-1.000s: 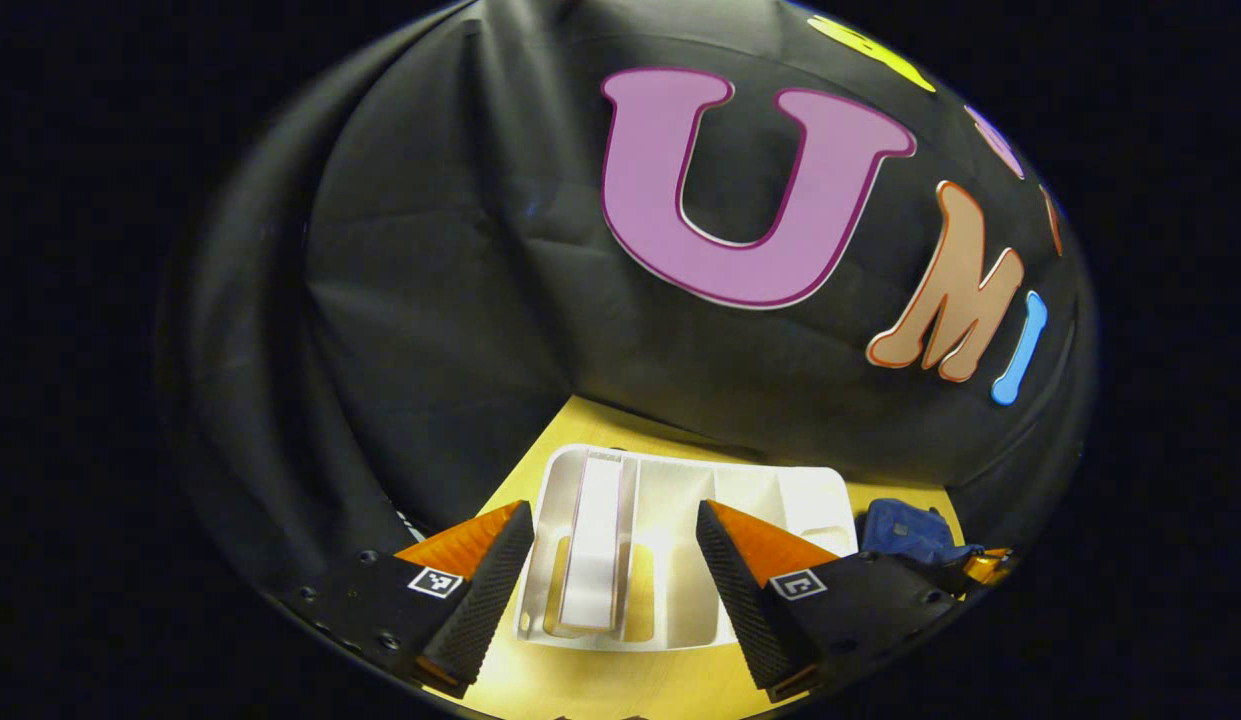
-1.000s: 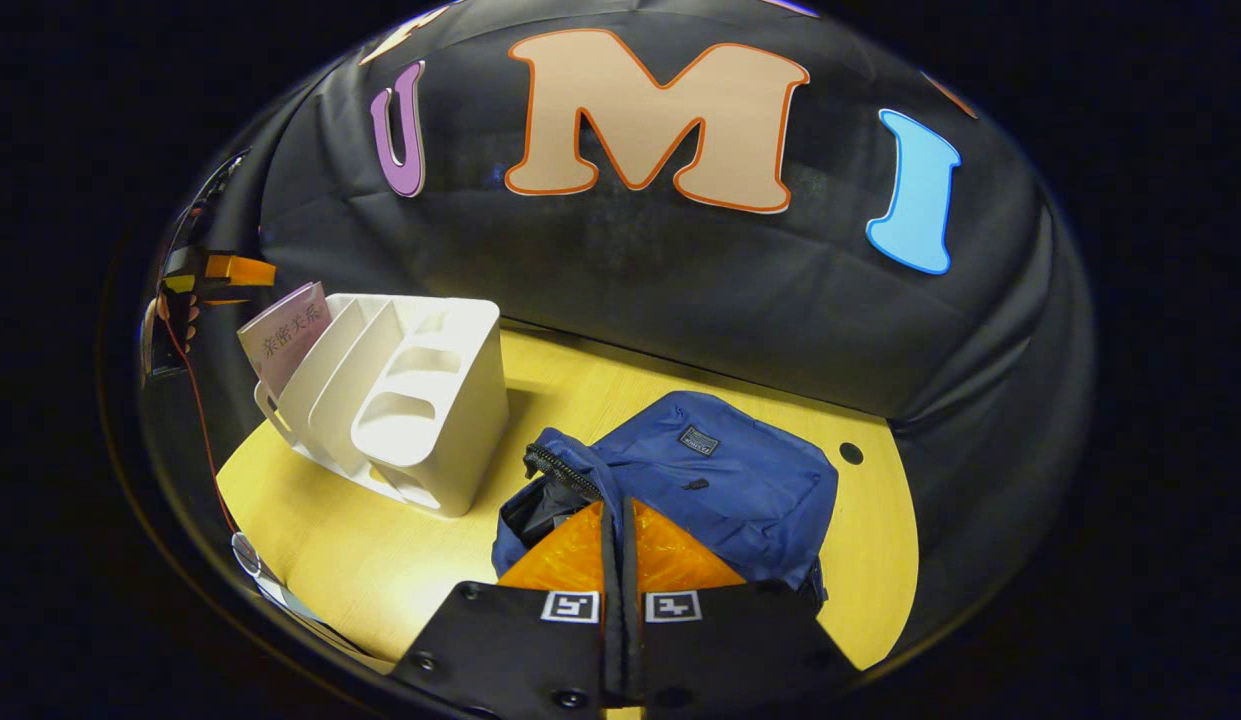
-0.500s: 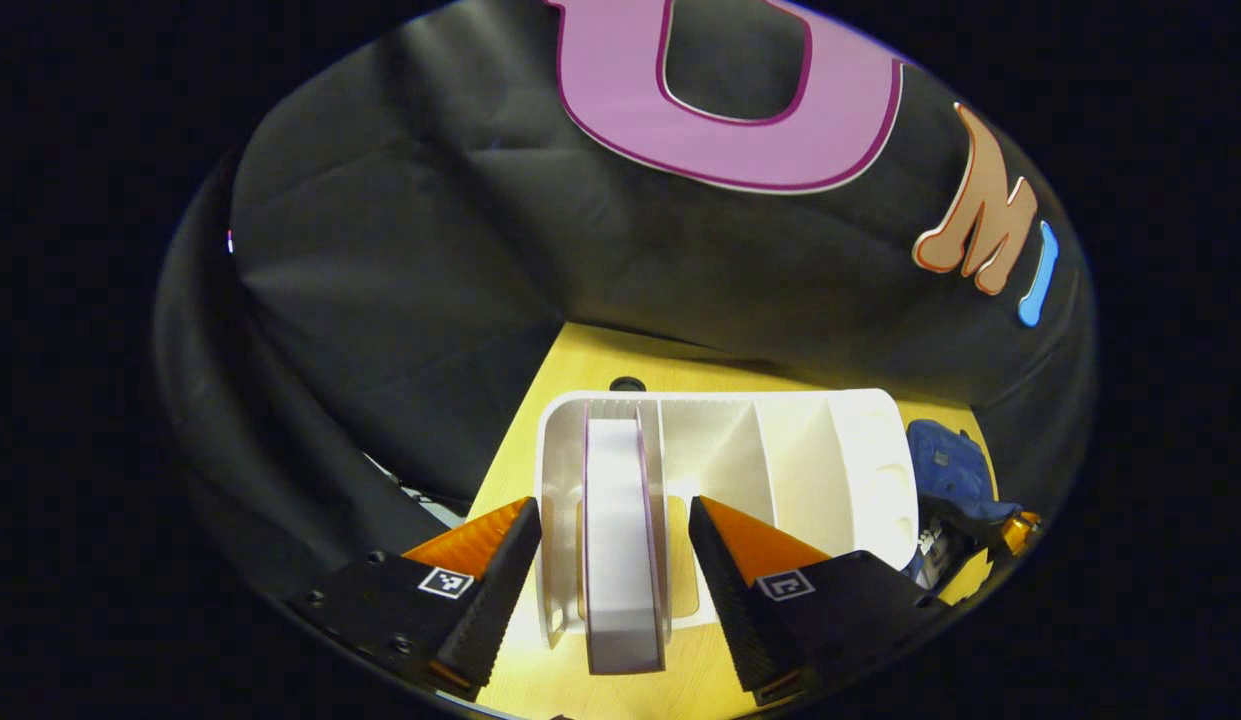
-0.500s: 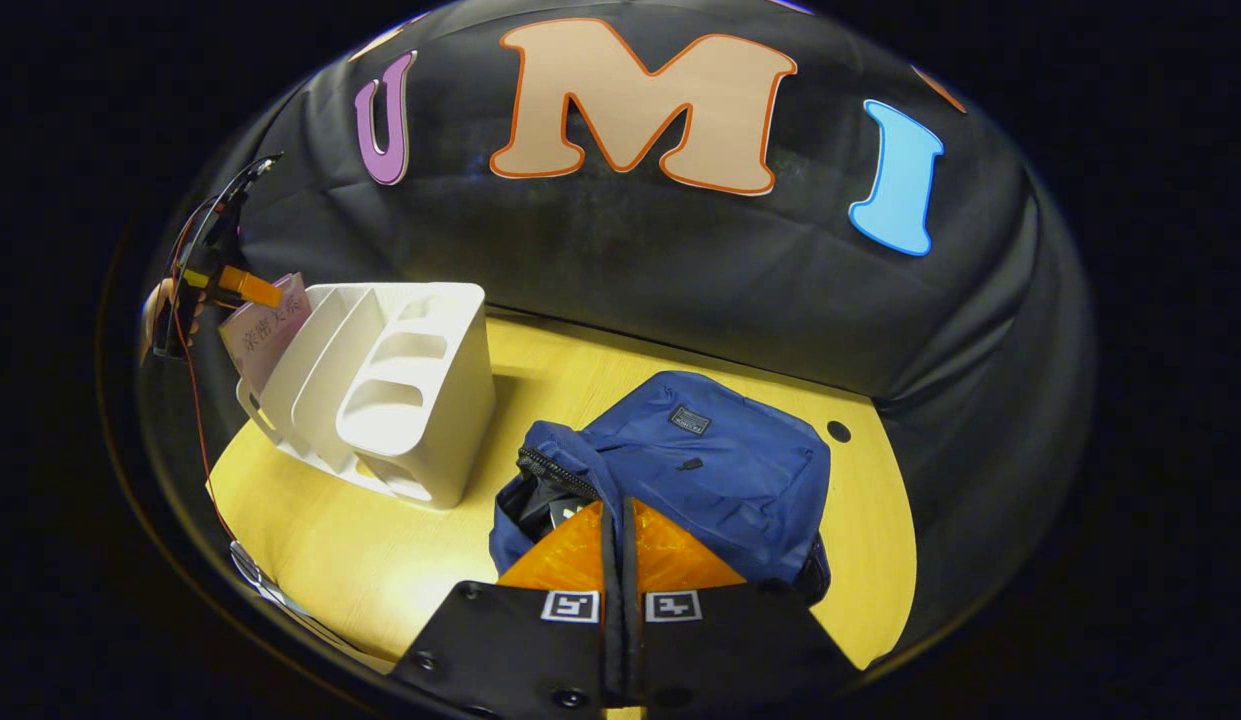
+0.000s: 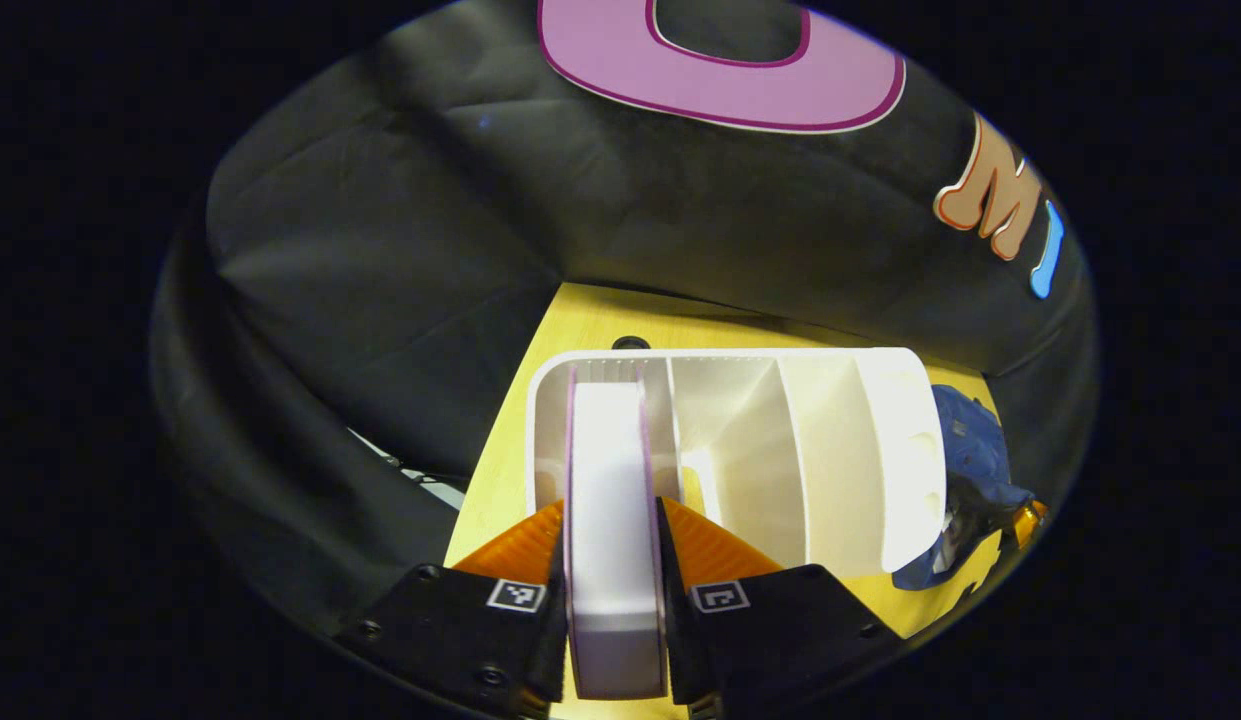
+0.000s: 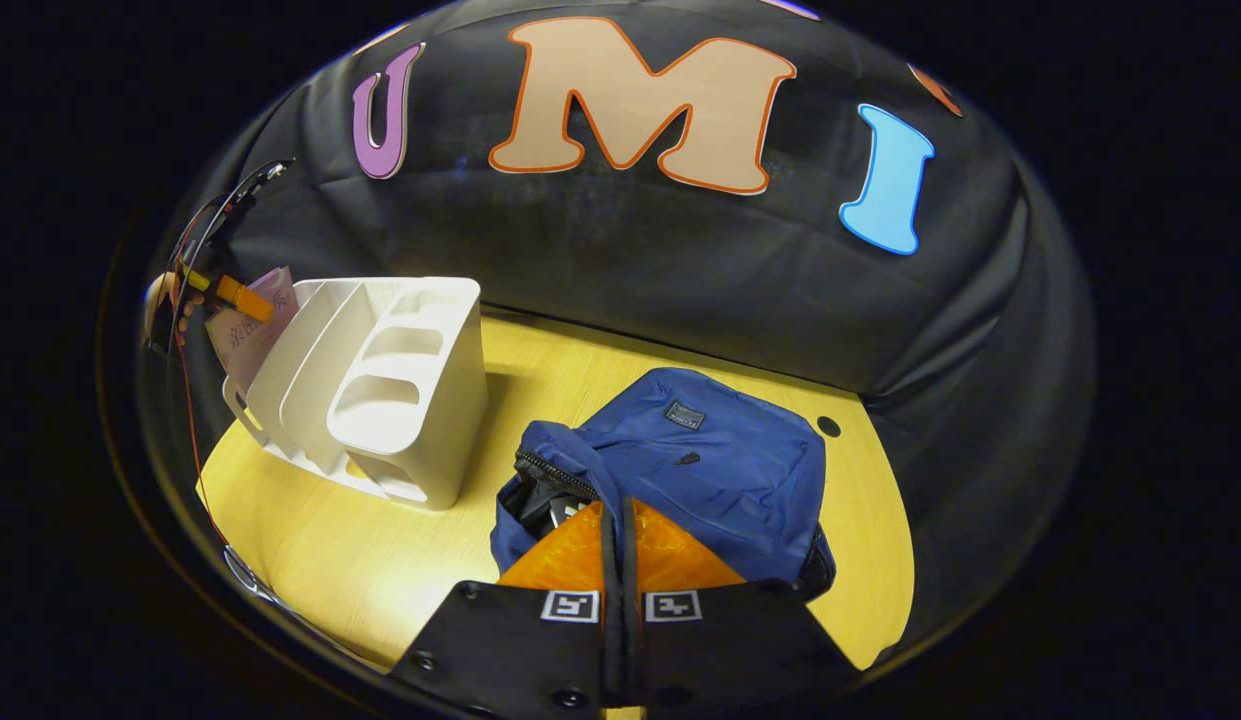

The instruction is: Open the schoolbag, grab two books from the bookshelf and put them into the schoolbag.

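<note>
Left tool (image 5: 612,590): pinching the book (image 5: 612,520) between both fingers.
Book: upright in the bookshelf's (image 5: 840,440) compartment straight ahead.
Right tool (image 6: 620,560): fingers pressed together, empty, above the schoolbag's (image 6: 700,470) unzipped mouth.
Schoolbag: on the tabletop (image 6: 380,540), right of the bookshelf.

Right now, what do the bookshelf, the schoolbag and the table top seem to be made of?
The bookshelf looks like moulded white plastic: smooth, matte, one piece, with rounded dividers and cut-outs. The schoolbag seems to be woven blue fabric, perhaps nylon: it creases softly, with a zipper along its opening. The table top looks like light wood or a wood-look laminate, with faint grain; which one, I cannot tell.
</note>
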`<state>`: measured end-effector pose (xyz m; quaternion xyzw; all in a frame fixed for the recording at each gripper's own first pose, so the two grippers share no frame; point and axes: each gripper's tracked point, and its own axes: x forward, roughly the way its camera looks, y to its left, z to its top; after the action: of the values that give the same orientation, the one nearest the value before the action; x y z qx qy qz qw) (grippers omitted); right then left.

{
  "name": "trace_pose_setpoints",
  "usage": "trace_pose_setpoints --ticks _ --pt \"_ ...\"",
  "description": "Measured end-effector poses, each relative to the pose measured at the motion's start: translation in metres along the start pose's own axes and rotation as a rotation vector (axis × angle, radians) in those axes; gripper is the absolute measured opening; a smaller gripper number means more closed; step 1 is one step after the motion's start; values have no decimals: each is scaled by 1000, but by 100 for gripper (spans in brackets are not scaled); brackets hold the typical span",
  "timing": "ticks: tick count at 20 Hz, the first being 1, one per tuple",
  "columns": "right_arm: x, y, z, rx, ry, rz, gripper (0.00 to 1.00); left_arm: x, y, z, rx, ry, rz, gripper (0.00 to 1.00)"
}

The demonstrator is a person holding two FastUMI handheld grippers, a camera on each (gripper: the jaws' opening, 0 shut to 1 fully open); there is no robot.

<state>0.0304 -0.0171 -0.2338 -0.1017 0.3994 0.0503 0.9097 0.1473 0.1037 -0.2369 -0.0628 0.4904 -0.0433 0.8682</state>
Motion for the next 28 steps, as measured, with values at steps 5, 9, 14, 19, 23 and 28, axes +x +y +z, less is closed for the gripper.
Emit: trace_pose_setpoints --ticks 5,9,14,19,23,28 --pt "-2 -2 3 -6 -24 36 3 -5 3 6 -63 -44 51 33" --pt "-5 -1 5 -27 -41 75 0 -50 2 18 -81 -133 80 32" --pt "-5 -2 4 -56 -47 122 3 -114 -6 40 -131 -288 82 31" --pt "-9 -6 6 -60 -63 145 0 -168 -17 53 -180 -400 69 31" --pt "-13 -10 8 -68 -75 152 0 -209 -24 56 -245 -467 30 31" --pt "-15 -13 11 -69 -82 164 0 -237 -59 38 -382 -488 -155 30"
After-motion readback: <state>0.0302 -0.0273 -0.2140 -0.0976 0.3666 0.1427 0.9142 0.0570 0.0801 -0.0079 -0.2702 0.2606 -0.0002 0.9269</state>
